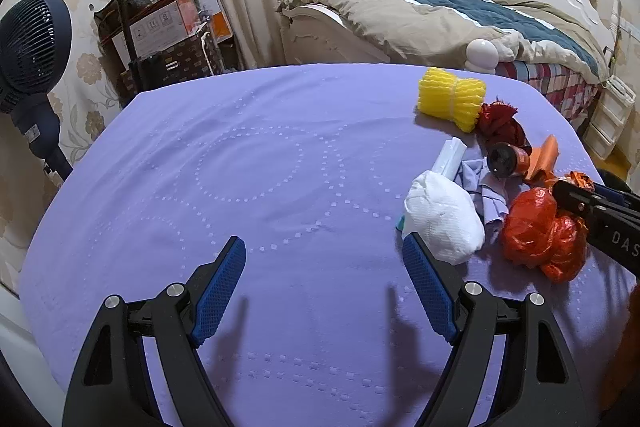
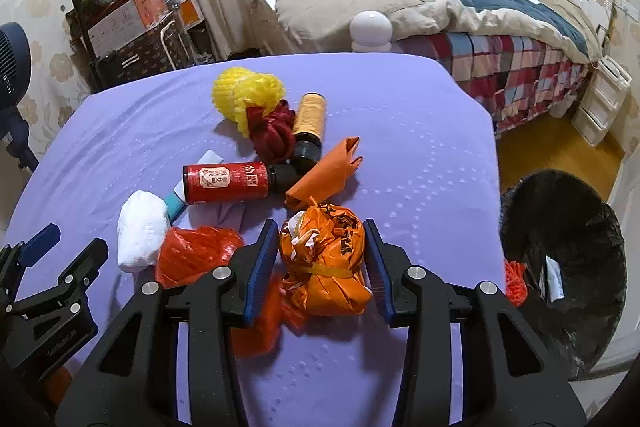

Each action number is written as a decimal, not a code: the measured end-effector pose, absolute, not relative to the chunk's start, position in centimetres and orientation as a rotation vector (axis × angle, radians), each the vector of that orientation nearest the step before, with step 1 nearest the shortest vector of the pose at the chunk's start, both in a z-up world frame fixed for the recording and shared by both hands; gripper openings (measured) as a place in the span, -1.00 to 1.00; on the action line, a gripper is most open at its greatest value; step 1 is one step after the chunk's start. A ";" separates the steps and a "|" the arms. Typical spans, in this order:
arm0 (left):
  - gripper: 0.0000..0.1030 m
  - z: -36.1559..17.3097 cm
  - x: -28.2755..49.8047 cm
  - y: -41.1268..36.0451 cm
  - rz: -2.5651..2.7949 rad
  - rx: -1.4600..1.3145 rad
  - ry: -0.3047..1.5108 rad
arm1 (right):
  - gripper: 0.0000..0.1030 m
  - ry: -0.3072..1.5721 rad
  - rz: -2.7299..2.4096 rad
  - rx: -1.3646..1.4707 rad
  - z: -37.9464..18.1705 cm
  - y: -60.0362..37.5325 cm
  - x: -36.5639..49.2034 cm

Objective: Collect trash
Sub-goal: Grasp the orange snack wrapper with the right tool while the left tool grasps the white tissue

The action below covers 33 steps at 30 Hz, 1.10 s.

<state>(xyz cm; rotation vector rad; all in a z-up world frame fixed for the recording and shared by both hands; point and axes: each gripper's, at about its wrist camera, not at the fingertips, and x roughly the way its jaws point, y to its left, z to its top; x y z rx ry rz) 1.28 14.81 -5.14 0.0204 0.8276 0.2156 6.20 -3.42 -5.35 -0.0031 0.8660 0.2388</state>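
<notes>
1. Orange crinkled plastic bag bundle (image 2: 324, 263) sits between the right tongs (image 2: 322, 263), which bracket it with pads touching or nearly so; slick film could slip out (grip looks shallow).
2. Left tongs (image 1: 324, 285) gape empty, the white crumpled paper wad (image 1: 442, 223) just right of them.
3. Lavender quilted cover (image 1: 240, 167) lies beneath; black-lined bin (image 2: 568, 267) stands right; bed (image 2: 460, 7) beyond.

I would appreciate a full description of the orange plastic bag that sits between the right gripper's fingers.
The orange plastic bag is a crumpled, knotted bundle of thin glossy film with dark printing, and white paper shows at its upper left. It lies on the purple cloth near the front edge, between the blue pads of the right gripper, whose jaws flank it closely; actual contact is unclear. A red bag lies just to its left.
</notes>
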 end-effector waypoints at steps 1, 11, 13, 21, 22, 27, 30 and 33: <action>0.52 -5.1 1.2 14.7 0.212 0.019 0.827 | -0.19 0.864 0.232 0.001 -5.3 -3.7 6.1; 0.52 -4.6 1.0 13.7 0.162 0.000 0.817 | -0.19 0.878 0.199 0.020 -5.8 -6.0 4.0; 0.54 -4.6 1.1 13.5 0.160 0.001 0.816 | -0.19 0.884 0.194 0.015 -6.0 -6.2 3.6; 0.55 -4.5 1.5 12.7 0.137 -0.005 0.819 | -0.19 0.891 0.189 0.012 -6.5 -6.4 3.4; 0.55 -4.4 1.4 12.7 0.134 -0.007 0.817 | -0.19 0.893 0.188 0.013 -6.5 -6.4 3.4; 0.57 -3.9 1.5 12.9 0.125 -0.034 0.817 | -0.19 0.893 0.188 0.010 -6.5 -6.4 3.3; 0.57 -3.6 2.2 12.7 0.124 -0.036 0.806 | -0.19 0.890 0.184 -0.001 -6.5 -6.3 3.2; 0.57 -3.7 3.0 12.3 0.122 -0.030 0.802 | -0.19 0.891 0.184 0.000 -6.5 -6.2 3.2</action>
